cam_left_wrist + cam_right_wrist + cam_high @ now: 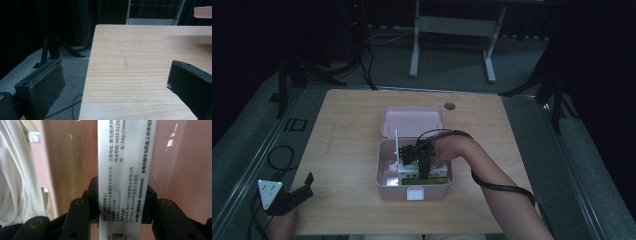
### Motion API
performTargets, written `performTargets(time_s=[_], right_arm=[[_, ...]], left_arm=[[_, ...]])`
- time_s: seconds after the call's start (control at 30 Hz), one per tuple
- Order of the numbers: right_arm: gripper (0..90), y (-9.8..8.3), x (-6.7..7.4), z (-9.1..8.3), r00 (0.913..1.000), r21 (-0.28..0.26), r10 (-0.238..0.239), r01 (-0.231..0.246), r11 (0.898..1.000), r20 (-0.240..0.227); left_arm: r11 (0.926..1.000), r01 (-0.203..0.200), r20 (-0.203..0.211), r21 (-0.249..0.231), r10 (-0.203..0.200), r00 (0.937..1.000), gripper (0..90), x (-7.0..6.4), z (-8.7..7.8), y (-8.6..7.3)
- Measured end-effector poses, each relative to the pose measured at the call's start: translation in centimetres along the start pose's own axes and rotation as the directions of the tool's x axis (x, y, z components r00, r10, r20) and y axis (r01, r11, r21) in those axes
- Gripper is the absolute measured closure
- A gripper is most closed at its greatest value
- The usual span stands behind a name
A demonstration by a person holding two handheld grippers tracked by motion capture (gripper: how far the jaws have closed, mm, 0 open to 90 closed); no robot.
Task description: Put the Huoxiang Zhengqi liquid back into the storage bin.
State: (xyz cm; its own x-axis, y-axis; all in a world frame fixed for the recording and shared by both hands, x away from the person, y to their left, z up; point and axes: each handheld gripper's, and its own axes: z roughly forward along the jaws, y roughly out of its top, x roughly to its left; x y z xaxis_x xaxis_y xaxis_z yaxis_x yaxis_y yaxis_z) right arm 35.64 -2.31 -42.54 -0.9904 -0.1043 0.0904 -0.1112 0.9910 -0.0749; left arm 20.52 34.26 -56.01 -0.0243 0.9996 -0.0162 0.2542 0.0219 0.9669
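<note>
A flat white printed carton [126,177] is pinched edge-on by the right gripper [122,205] inside the open pink plastic box [387,187]. Left gripper [115,82] is held with jaws spread over the light wooden table [140,50].

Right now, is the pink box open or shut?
Open. The pink box's lid is swung back flat on the table, and the right gripper reaches inside.

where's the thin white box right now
The thin white box stands upright inside the open pink case mid-table, clamped in the right hand-held gripper.
</note>
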Motion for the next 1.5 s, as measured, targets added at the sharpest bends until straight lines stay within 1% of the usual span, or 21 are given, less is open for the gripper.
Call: performTargets(time_s=[0.03, 0.07, 0.2, 0.3, 0.67, 0.73, 0.77, 0.83, 0.97, 1.1, 1.23, 1.3, 1.33, 1.5], right_arm=[[62.4, 0.0, 0.0, 0.0, 1.0, 0.0, 0.0, 0.0, 1.0, 0.0], [62.4, -0.1, -0.1, 0.6, 1.0, 0.0, 0.002, -0.002, 1.0, -0.006], [62.4, -0.2, -0.2, 1.5, 0.9999, 0.001, 0.005, -0.005, 1.0, -0.012], [62.4, -0.3, -0.2, 2.0, 0.9998, 0.001, 0.004, -0.004, 1.0, -0.017], [62.4, -0.5, -0.5, 3.2, 0.9998, -0.005, 0.013, -0.013, 1.0, -0.015], [62.4, -0.5, -0.5, 3.8, 0.9998, 0.006, 0.01, -0.01, 1.0, -0.017], [62.3, -0.5, -0.5, 3.9, 0.9998, 0.004, 0.008, -0.008, 1.0, -0.015], [62.3, -0.6, -0.6, 3.9, 0.9998, -0.008, 0.012, -0.013, 1.0, -0.017], [62.0, -0.7, -0.6, 3.9, 0.9998, -0.01, 0.011, -0.012, 1.0, -0.017], [61.4, -0.6, -0.6, 3.9, 0.9997, 0.005, 0.011, -0.011, 1.0, -0.02], [60.2, -0.6, -0.6, 3.6, 0.9998, 0.009, 0.008, -0.008, 1.0, -0.018], [58.5, -0.7, -0.7, 3.1, 0.9994, -0.002, 0.025, -0.025, 1.0, -0.024], [57.1, -0.7, -0.7, 2.8, 0.9996, -0.007, 0.024, -0.024, 1.0, -0.015], [52.9, -1.0, -0.5, 0.7, 0.9992, -0.035, 0.039, -0.04, 0.999, -0.011]], left_arm=[[1.0, 0.0, 0.0, 0.0, 0.0, 1.0, 1.5, 0.0, 0.0, 0.0], [1.0, -0.001, 0.0, 0.0, 0.001, 1.0, 1.5, 0.0, 0.0, 0.0], [1.0, -0.002, 0.0, 0.0, 0.002, 1.0, 1.5, 0.0, 0.0, 0.0], [1.0, -0.003, -0.001, 0.0, 0.003, 1.0, 1.5, 0.0, 0.0, 0.0], [1.0, -0.002, 0.0, 0.0, 0.002, 1.0, 1.5, 0.0, 0.0, 0.0], [1.0, -0.004, 0.001, 0.001, 0.004, 1.0, 1.5, 0.0, 0.0, 0.0], [1.0, -0.004, 0.001, 0.001, 0.004, 1.0, 1.5, 0.0, 0.0, 0.0], [1.0, -0.004, 0.0, 0.001, 0.004, 1.0, 1.5, 0.0, 0.0, 0.0], [1.0, -0.004, 0.0, 0.001, 0.004, 1.0, 1.5, 0.0, 0.0, 0.0], [1.0, -0.005, 0.0, 0.002, 0.005, 1.0, 1.5, -0.1, 0.0, 0.0], [1.0, -0.003, 0.001, 0.002, 0.003, 1.0, 1.5, 0.0, 0.0, 0.0], [1.0, -0.004, 0.001, 0.002, 0.004, 1.0, 1.5, -0.1, 0.1, 0.0], [1.0, -0.005, 0.001, 0.003, 0.005, 1.0, 1.5, -0.1, 0.1, 0.0], [1.0, -0.006, 0.0, 0.004, 0.006, 1.0, 1.6, -0.1, 0.1, 0.0]])
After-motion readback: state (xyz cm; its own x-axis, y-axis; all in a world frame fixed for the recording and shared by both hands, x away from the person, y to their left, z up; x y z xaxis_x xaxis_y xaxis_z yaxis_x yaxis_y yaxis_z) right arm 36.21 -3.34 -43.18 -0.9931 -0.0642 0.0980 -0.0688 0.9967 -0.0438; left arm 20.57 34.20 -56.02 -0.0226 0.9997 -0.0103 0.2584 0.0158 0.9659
